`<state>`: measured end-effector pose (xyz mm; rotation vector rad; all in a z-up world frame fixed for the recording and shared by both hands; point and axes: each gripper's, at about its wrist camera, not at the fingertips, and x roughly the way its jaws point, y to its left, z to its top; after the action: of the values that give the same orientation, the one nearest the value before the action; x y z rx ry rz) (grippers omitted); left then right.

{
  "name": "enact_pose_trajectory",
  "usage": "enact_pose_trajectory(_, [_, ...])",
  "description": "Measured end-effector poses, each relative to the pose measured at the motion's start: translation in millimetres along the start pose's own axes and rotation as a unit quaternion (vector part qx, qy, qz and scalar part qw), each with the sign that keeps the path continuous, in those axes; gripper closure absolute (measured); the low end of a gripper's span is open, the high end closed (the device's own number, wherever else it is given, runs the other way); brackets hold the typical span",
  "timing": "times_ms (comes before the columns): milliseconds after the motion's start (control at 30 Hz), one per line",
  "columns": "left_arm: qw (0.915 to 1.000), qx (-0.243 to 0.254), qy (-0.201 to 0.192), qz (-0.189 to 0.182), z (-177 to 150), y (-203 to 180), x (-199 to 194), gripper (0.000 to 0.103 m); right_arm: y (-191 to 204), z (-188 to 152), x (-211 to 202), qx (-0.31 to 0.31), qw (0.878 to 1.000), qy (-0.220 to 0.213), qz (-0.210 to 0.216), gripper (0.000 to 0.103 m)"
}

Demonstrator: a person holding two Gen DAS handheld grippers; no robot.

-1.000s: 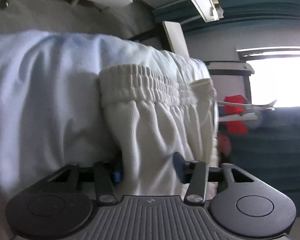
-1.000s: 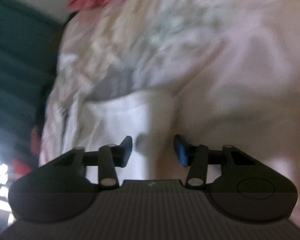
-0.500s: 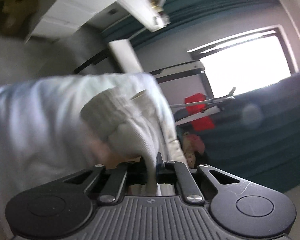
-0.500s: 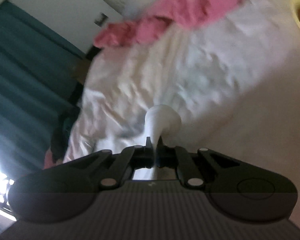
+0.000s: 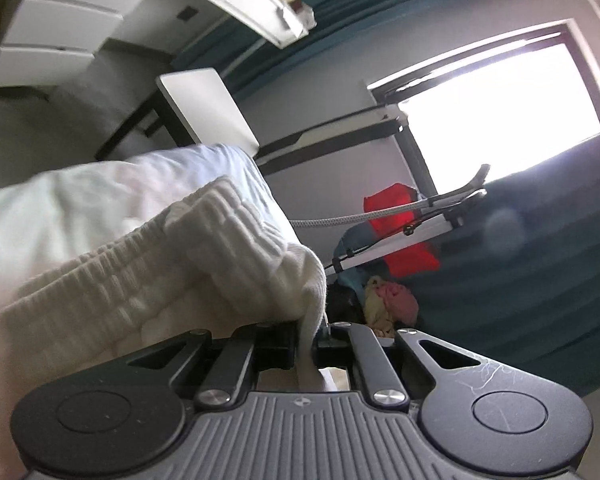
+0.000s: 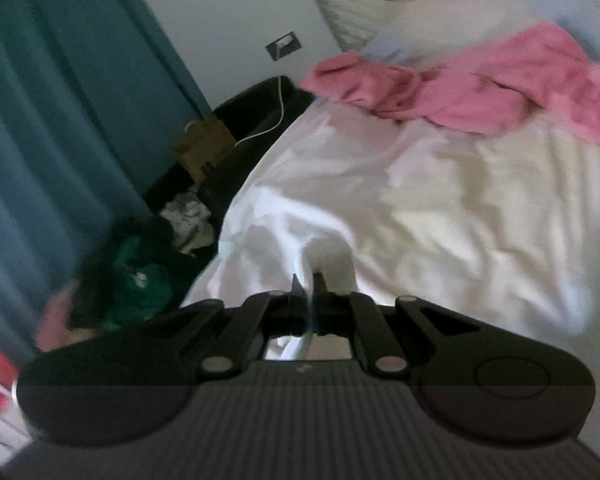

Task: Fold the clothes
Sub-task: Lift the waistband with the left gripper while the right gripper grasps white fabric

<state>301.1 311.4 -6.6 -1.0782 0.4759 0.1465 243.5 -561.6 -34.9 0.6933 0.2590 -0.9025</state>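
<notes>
White shorts with a ribbed elastic waistband hang raised in the left wrist view, bunched to the left of my left gripper, which is shut on a fold of the cloth. In the right wrist view my right gripper is shut on another white fold of the shorts, held above the bed. The rest of the garment between the two grippers is hidden.
A pink garment and a pale blue one lie at the bed's far end. Dark clutter and a green item sit on the floor left of the bed by teal curtains. A red cloth hangs near a bright window.
Both grippers were open around the white shorts a second ago; they shut on the cloth and lifted it off the bed, and both views have swung up toward the room.
</notes>
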Motion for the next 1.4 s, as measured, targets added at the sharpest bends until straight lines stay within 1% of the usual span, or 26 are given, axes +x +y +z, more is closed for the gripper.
enact_pose_trajectory(133, [0.9984,0.035,0.020,0.039,6.4,-1.4,79.5,0.095,20.2,-48.5,66.1,-0.023,0.999,0.009,-0.033,0.098])
enact_pose_trajectory(200, [0.9964,0.052,0.028,0.061,2.9,0.2,95.9,0.094,27.2,-63.9,87.2,-0.036,0.998,0.016,-0.046,0.097])
enact_pose_trajectory(233, [0.9959,0.054,0.033,0.065,2.7,1.5,99.1,0.094,30.4,-68.9,93.4,-0.044,0.998,0.017,-0.050,0.096])
enact_pose_trajectory(300, [0.9954,0.053,0.041,0.069,3.6,4.0,101.9,0.090,33.6,-71.9,96.2,-0.063,0.997,0.012,-0.051,0.092])
enact_pose_trajectory(333, [0.9947,0.062,0.044,0.070,4.2,3.6,102.4,0.089,35.3,-73.5,97.6,-0.072,0.996,0.009,-0.052,0.088])
enact_pose_trajectory(367, [0.9938,0.073,0.046,0.070,4.1,3.1,100.3,0.088,36.0,-74.2,97.9,-0.077,0.996,0.008,-0.051,0.083])
enact_pose_trajectory(433, [0.9925,0.094,0.047,0.062,-0.3,2.6,92.0,0.082,32.9,-72.2,93.7,-0.071,0.997,0.012,-0.039,0.075])
enact_pose_trajectory(467, [0.9917,0.107,0.044,0.056,-4.4,1.6,84.9,0.076,29.6,-71.9,90.1,-0.065,0.997,0.016,-0.033,0.073])
enact_pose_trajectory(533, [0.9906,0.125,0.029,0.045,-15.6,1.1,61.9,0.060,20.3,-73.2,78.2,-0.043,0.999,0.020,-0.014,0.061])
enact_pose_trajectory(567, [0.9906,0.131,0.018,0.036,-23.7,1.4,49.1,0.047,14.8,-74.2,70.1,-0.029,0.999,0.020,-0.001,0.058])
enact_pose_trajectory(600, [0.9907,0.134,0.010,0.020,-32.1,3.1,38.0,0.047,8.6,-75.6,60.8,-0.013,1.000,0.020,0.016,0.051])
enact_pose_trajectory(633, [0.9906,0.137,0.006,0.006,-42.2,4.4,24.9,0.047,0.7,-77.8,49.1,0.008,0.999,0.019,0.041,0.046])
enact_pose_trajectory(700, [0.9910,0.133,0.005,0.003,-63.0,7.7,0.0,0.045,-12.5,-81.2,22.4,0.035,0.996,0.018,0.086,0.040])
enact_pose_trajectory(800, [0.9947,0.103,0.000,0.001,-89.5,20.5,-33.6,0.041,-36.7,-86.4,-19.2,0.063,0.989,0.039,0.127,0.038])
enact_pose_trajectory(833, [0.9944,0.106,0.002,0.006,-95.6,23.1,-41.9,0.041,-45.4,-88.2,-32.9,0.073,0.987,0.048,0.138,0.037])
enact_pose_trajectory(933, [0.9911,0.129,0.012,0.028,-112.0,28.1,-65.0,0.038,-71.5,-93.7,-74.2,0.101,0.977,0.074,0.172,0.036])
enact_pose_trajectory(967, [0.9898,0.137,0.016,0.036,-117.4,29.8,-72.7,0.038,-80.5,-95.5,-84.5,0.115,0.973,0.091,0.178,0.036])
enact_pose_trajectory(1000, [0.9883,0.145,0.019,0.043,-122.8,31.5,-80.3,0.038,-90.2,-97.0,-87.6,0.137,0.968,0.123,0.172,0.037])
enact_pose_trajectory(1033, [0.9868,0.153,0.022,0.050,-128.3,33.1,-88.0,0.037,-99.2,-98.5,-89.5,0.158,0.960,0.157,0.167,0.037])
enact_pose_trajectory(1100, [0.9835,0.166,0.026,0.066,-137.4,37.5,-101.3,0.037,-115.2,-103.5,-87.8,0.197,0.938,0.232,0.167,0.037])
enact_pose_trajectory(1133, [0.9833,0.165,0.028,0.072,-138.1,40.6,-105.2,0.037,-121.9,-106.7,-86.7,0.209,0.926,0.265,0.172,0.037])
enact_pose_trajectory(1167, [0.9836,0.161,0.029,0.076,-138.0,43.9,-108.8,0.037,-125.7,-108.8,-86.1,0.208,0.917,0.291,0.176,0.037])
enact_pose_trajectory(1267, [0.9932,0.094,0.040,0.055,-130.8,59.3,-111.5,0.034,-127.4,-114.8,-86.1,0.167,0.907,0.338,0.189,0.038])
enact_pose_trajectory(1300, [0.9950,0.076,0.045,0.047,-129.7,63.3,-108.1,0.034,-127.5,-118.0,-84.1,0.159,0.901,0.353,0.194,0.038])
enact_pose_trajectory(1367, [0.9971,0.046,0.052,0.031,-128.5,70.2,-100.4,0.034,-130.2,-125.0,-76.5,0.176,0.887,0.374,0.205,0.038])
enact_pose_trajectory(1400, [0.9977,0.031,0.055,0.023,-127.9,73.7,-96.5,0.033,-130.8,-126.1,-72.6,0.182,0.885,0.372,0.213,0.044])
